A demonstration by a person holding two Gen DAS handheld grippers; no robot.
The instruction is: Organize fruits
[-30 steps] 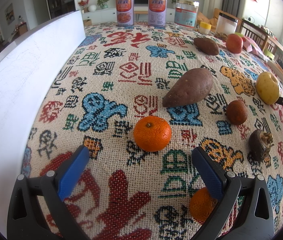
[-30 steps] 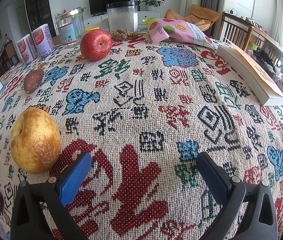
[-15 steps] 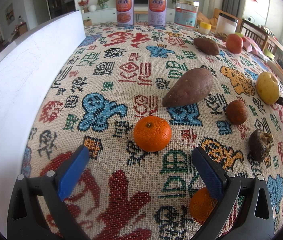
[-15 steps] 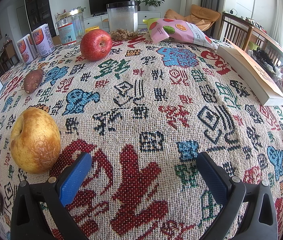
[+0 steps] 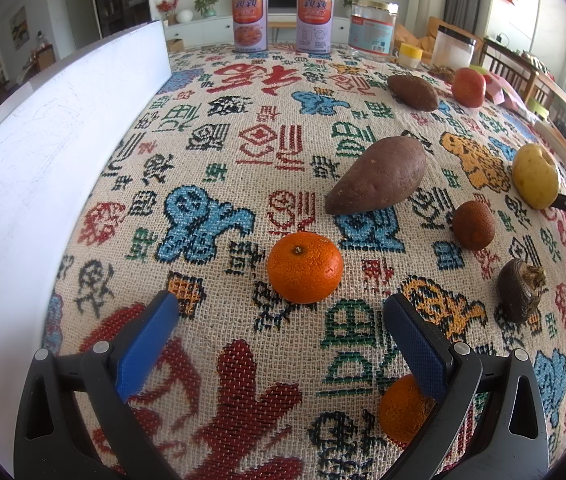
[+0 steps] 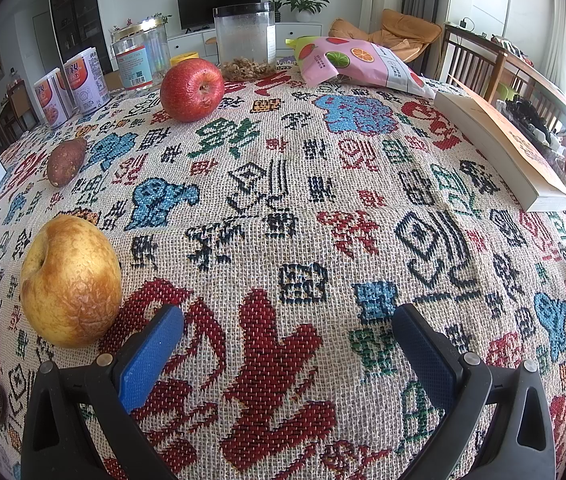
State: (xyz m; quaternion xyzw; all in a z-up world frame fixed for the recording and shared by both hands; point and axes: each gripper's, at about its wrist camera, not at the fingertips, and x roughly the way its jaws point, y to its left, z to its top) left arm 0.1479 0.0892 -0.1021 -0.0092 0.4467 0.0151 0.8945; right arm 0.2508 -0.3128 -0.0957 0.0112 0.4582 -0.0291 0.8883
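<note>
Nothing sorted yet, by the look of it. Fruit lies scattered on the patterned cloth [image 5: 267,144], each piece apart from the others.

Left gripper [image 5: 279,320]: jaws spread wide, holding nothing, hovering just short of a mandarin [image 5: 304,267]. A second mandarin [image 5: 403,412] sits partly hidden behind the right-hand finger. Beyond: sweet potato [image 5: 379,176], a brown round fruit [image 5: 474,225], a dark shrivelled one [image 5: 520,290] whose kind I cannot make out, yellow apple [image 5: 536,176], and a red apple [image 5: 468,87] far back.

Right gripper [image 6: 287,322]: likewise released and empty, over bare cloth, the yellow apple just beside its left finger.

No obvious bin or tray for the fruit in either view; the white board [image 5: 43,152] at left may matter.

Against the frames half a second and a second back: no visible change. Both grippers and all fruit are in the same places.
</note>
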